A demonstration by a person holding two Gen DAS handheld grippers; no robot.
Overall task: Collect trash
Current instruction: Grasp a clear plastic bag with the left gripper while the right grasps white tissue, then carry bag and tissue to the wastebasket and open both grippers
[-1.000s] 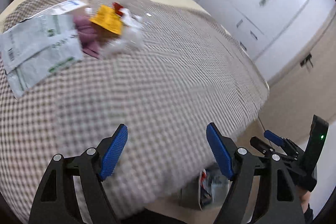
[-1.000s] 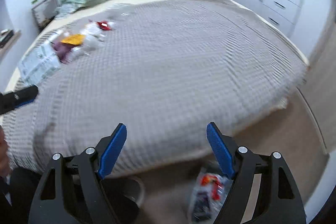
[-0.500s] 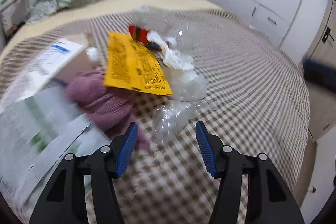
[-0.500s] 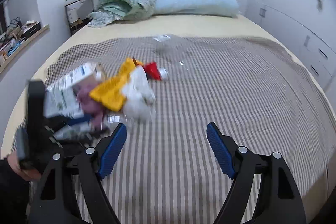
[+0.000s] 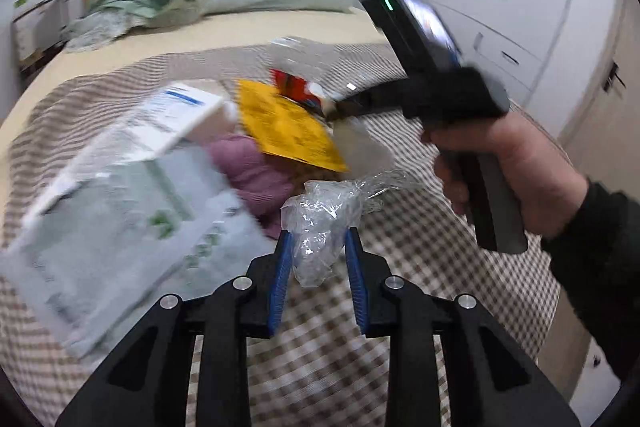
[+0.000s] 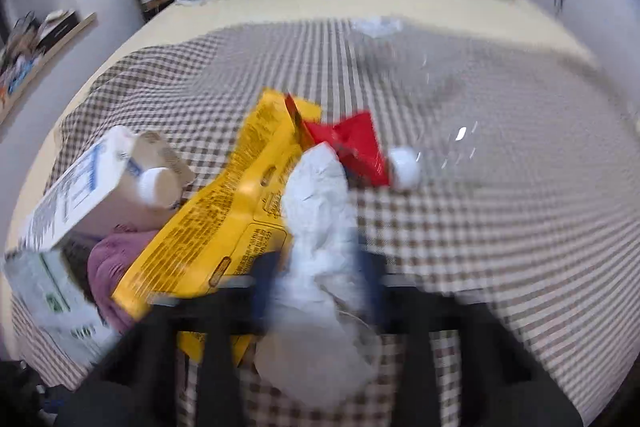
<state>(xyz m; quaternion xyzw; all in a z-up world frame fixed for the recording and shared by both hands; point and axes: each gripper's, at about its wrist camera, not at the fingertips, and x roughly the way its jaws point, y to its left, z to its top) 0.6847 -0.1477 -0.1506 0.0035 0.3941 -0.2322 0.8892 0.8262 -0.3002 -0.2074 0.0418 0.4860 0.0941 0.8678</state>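
Green-printed plastic mailer (image 5: pixel 132 227): I see it at the left of the left wrist frame, lying flat on the checked blanket (image 5: pixel 420 267); blurred.
White carton (image 6: pixel 80 195): left of the right wrist frame, tilted, resting over a purple cloth (image 6: pixel 108 267).
Yellow wrapper (image 6: pixel 224 223): centre-left of the right wrist frame, lying over the purple cloth, its lower edge beside my right fingers.
Left gripper (image 5: pixel 318 263): bottom centre of its own frame; jaws closing, with a crumpled clear plastic bag (image 5: pixel 320 219) between the 2 blue pads, which appear to touch it on both sides.
White crumpled wrapper (image 6: pixel 320 227): centre of the right wrist frame, running down between the right fingers.
Right gripper (image 6: pixel 316 291): bottom centre, heavily blurred; jaws closing around the white crumpled wrapper, pads seemingly against it.
Red packet (image 6: pixel 356 143): just above that wrapper, touching the yellow wrapper.
Person's hand (image 5: pixel 508 163): right of the left wrist frame, holding the right gripper's handle.
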